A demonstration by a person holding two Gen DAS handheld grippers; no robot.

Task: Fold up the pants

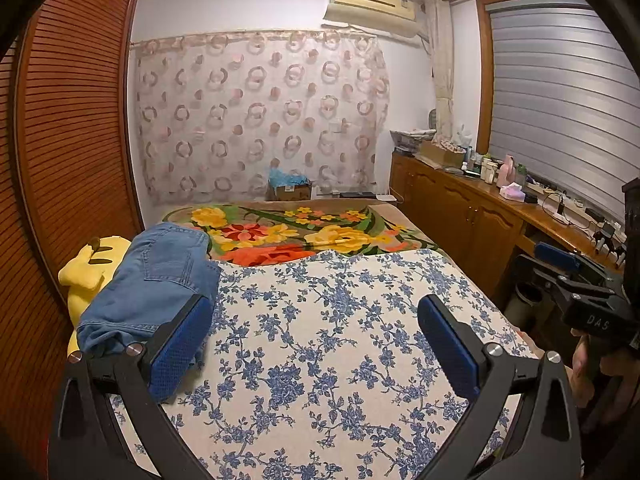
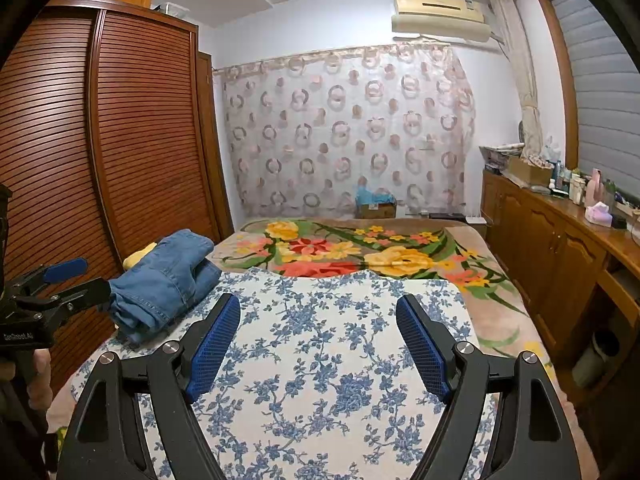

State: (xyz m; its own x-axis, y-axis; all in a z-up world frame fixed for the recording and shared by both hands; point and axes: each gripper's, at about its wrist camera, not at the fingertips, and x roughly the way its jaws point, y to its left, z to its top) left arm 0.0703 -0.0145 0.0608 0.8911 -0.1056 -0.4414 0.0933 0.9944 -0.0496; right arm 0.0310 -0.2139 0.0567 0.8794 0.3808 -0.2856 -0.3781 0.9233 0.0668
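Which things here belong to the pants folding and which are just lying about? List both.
Belongs to the job:
folded jeans
blue-flowered cloth they rest on
left gripper, open
right gripper, open

Just lying about:
yellow plush toy
floral blanket
cardboard box
bottles on the sideboard

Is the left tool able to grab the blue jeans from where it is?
Probably yes. The left tool is open, and the folded blue denim jeans lie just beside its left finger on the blue-flowered white cloth. Nothing sits between them; a small shift left should do it.
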